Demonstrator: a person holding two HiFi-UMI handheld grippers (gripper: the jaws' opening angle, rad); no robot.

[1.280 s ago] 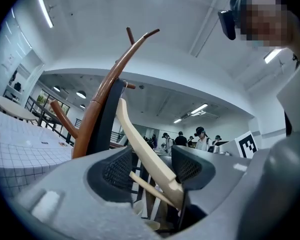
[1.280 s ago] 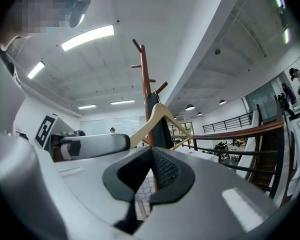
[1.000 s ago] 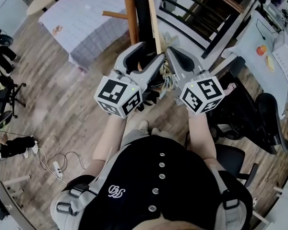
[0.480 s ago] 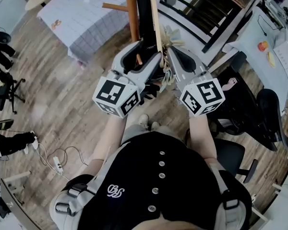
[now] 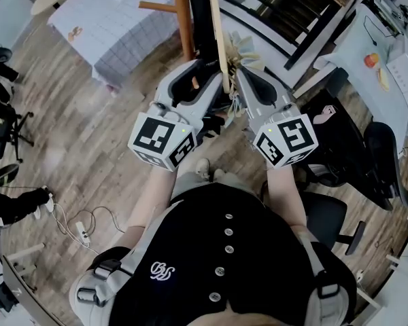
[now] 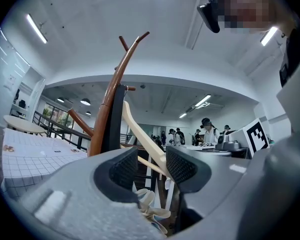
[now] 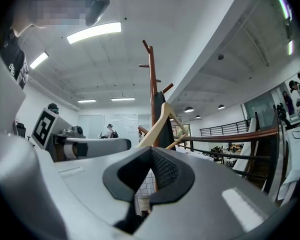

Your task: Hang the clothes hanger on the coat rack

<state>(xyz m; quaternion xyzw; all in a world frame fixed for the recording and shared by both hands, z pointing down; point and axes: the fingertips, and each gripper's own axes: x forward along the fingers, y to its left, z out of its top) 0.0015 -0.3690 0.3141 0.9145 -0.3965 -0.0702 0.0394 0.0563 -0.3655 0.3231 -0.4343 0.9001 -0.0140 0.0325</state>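
Hardly shifted from a second ago, the pale wooden clothes hanger (image 5: 219, 39) stands tilted up between the two tools, close against the coat rack (image 5: 183, 15). The right gripper (image 7: 150, 156) has its jaws drawn together. The hanger's arm runs down into them, so I take that one to be carrying it. The left gripper (image 6: 152, 166) is at a middling gap and closing. The other arm passes between its pads (image 6: 182, 166) and lies against one of them, not yet pinched. I'd guess this is a second hold, to steady the hanger for the lift to a peg. From above the hanger is just a thin slat. The gripper views show its shoulders rising beside the rack, with the upper pegs (image 7: 146, 46) well overhead. Whether the hook has caught on anything, no view shows.
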